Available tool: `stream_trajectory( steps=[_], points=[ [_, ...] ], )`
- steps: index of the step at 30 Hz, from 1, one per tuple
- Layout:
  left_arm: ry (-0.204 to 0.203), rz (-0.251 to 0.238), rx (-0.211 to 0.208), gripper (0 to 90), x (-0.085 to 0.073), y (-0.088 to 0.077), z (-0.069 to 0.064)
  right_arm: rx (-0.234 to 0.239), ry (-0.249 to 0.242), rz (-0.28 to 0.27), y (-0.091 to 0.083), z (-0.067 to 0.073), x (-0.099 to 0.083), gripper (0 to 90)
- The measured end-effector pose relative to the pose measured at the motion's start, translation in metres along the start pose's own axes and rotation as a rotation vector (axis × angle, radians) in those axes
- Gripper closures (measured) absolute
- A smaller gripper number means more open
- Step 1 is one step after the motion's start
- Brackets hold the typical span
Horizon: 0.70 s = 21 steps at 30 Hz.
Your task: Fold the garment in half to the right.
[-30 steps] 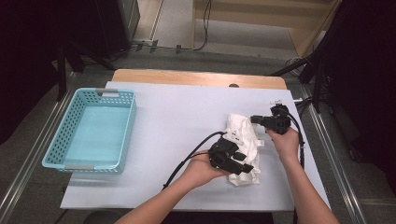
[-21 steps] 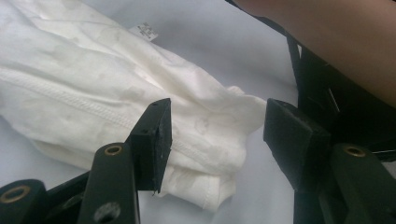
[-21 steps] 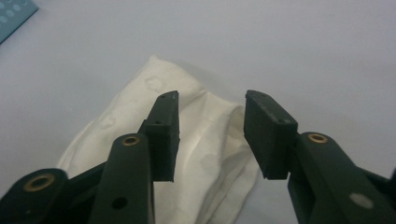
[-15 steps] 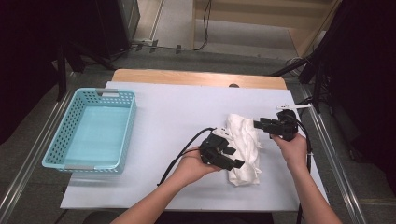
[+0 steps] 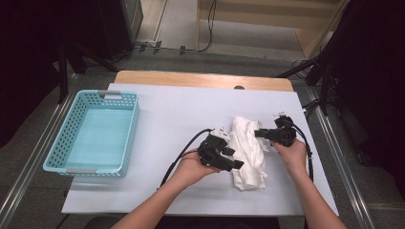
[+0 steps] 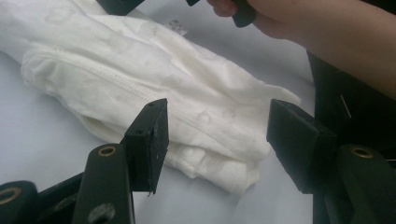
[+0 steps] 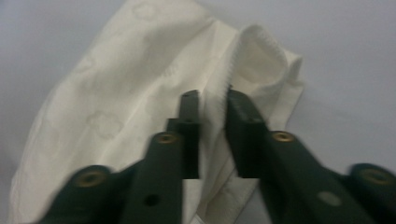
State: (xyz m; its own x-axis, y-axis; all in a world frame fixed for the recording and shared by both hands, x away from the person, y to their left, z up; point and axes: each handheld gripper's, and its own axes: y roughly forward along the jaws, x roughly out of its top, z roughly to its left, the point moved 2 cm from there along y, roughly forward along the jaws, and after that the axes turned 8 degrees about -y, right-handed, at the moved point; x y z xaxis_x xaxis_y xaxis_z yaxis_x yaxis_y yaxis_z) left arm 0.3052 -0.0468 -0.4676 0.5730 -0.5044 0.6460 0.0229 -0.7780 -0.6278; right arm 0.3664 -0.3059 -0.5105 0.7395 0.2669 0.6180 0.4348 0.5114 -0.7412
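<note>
Tongs on right (image 5: 258,134): just been closing, now nipped on a raised fold of white cloth (image 5: 246,148) along the edge farthest from blue basket (image 5: 114,93). In the right gripper view (image 7: 212,100), fabric ridge (image 7: 219,93) pinched between the two black jaws with barely any gap. Counting as gripping the cloth.

Tongs on left (image 5: 232,159): open, widened a little over the last second. Nothing held. In the left gripper view (image 6: 217,116), jaws well apart, framing the cloth's folded end (image 6: 140,70) but apparently not touching it. Parked at the cloth edge facing the basket.

Changed since a second ago:
- left tongs off the top of the cloth and shifted toward the basket side, grip let go
- right tongs dropped slightly onto the far-from-basket edge and clamped
- cloth now lying as a narrower, longer strip instead of the looser bunch

Cloth location: flat on white worktop (image 5: 167,109), well apart from the basket, on the side away from it, between both hands. Basket with nothing inside.

Meaning for the work, as a judgement: handover of control from left to right, likely mid-fold or setting up a lift. Only one edge secured, so a pull now probably drags or unrolls the strip. Next sensible move: close left tongs on the basket-facing edge before lifting or carrying toward the basket. Risk: thin fold slipping out of the right jaws.
</note>
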Motion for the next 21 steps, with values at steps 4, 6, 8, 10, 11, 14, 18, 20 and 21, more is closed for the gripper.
stream_trajectory(
  steps=[4, 6, 8, 10, 11, 14, 18, 20, 21],
  points=[
    [-0.012, -0.004, -0.004, 39.5, 0.0, -0.001, 0.003, -0.007, -0.007, 0.025, -0.006, -0.001, 0.004, 86.2],
    [-0.021, -0.004, -0.011, 39.6, 0.0, -0.002, 0.004, 0.003, 0.0, 0.009, -0.012, -0.003, 0.004, 86.2],
    [-0.031, -0.008, -0.036, 39.6, 0.0, -0.003, 0.006, 0.001, 0.007, -0.012, -0.019, -0.006, 0.004, 86.2],
    [-0.033, -0.015, -0.026, 39.6, 0.001, -0.004, 0.006, -0.004, 0.021, -0.026, -0.025, -0.011, 0.004, 86.1],
    [-0.031, -0.016, -0.025, 39.6, 0.001, -0.005, 0.007, 0.003, 0.026, -0.036, -0.027, -0.014, 0.003, 86.1],
    [-0.027, -0.018, -0.012, 39.6, 0.0, -0.006, 0.009, 0.0, 0.034, -0.033, -0.026, -0.022, 0.002, 86.1],
    [-0.019, -0.033, 0.016, 39.6, 0.001, -0.008, 0.011, -0.018, 0.045, -0.02, -0.02, -0.029, 0.001, 85.0],
    [-0.017, -0.033, 0.027, 39.6, 0.0, -0.008, 0.013, -0.032, 0.047, -0.015, -0.017, -0.032, 0.0, 82.5],
    [-0.019, -0.038, 0.032, 39.6, 0.0, -0.009, 0.014, -0.042, 0.054, -0.017, -0.017, -0.033, 0.0, 81.4]
  ],
)
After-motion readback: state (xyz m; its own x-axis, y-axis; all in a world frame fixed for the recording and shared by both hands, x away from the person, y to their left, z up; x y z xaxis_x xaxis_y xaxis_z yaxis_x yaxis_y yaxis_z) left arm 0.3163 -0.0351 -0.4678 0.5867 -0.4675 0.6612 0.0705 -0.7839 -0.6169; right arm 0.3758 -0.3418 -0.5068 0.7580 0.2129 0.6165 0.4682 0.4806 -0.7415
